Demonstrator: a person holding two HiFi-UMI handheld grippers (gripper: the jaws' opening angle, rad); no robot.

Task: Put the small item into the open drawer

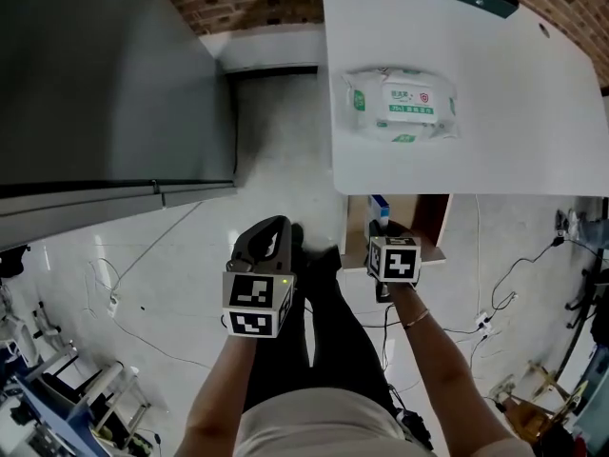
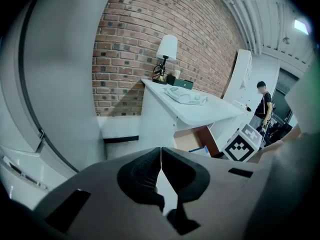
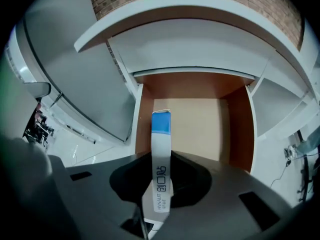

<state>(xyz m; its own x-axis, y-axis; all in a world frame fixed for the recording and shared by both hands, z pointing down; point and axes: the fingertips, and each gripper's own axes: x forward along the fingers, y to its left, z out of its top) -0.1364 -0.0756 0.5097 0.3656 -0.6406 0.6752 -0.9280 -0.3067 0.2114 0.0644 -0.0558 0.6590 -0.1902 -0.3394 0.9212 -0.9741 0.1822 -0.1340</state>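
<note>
Drawer (image 3: 200, 134) open, brown-walled | box (image 3: 161, 156) slim, white, blue end

White box (image 3: 161, 156) (blue end), brown drawer (image 3: 202, 129)

- A red brick wall (image 2: 130, 44) ran along the back, falling into shade low down.
- A white table (image 1: 533, 150) stood against it, its top bright and mostly bare.
- A white-shaded lamp (image 2: 167, 49) sat at the table's far end, and a pack of wipes (image 1: 400, 103) lay flat on top.
- A big grey panel (image 1: 95, 74) filled the left side.
- The floor (image 1: 190, 255) was pale and glossy, with thin cables (image 1: 517, 263) trailing across it.
- Up high, a ceiling light (image 2: 301, 26) glowed, and a person (image 2: 263, 104) stood well off at the right.
</note>
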